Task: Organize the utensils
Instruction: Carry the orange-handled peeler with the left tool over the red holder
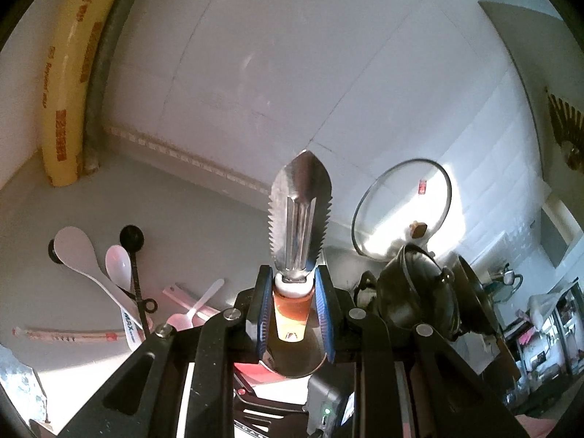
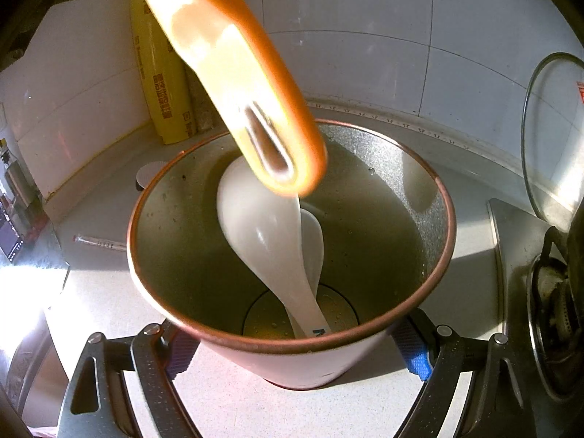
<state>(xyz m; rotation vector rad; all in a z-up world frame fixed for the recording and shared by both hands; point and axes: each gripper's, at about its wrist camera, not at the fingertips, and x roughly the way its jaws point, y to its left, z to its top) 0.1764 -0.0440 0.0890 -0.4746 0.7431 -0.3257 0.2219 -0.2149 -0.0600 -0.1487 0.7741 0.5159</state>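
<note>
Between the blue pads of my left claw [image 1: 294,292] sits a scraper [image 1: 300,219] with toothed steel blade, clamped just below its white collar, blade up and orange handle pointing down. From the right wrist view that handle's end hangs over the mouth of a cup [image 2: 292,332], apparently just above the rim. My right claw [image 2: 295,354] brackets the cup's base with pads on either side; firm contact I cannot confirm. One white spoon [image 2: 270,233] already stands inside. Step in hand, by my judgement: loading the scraper. Next requirement: lower it straight, clear of the spoon, then release. Outstanding on the counter [image 1: 182,219]: white spoons [image 1: 91,262], a black scoop [image 1: 133,252].
</note>
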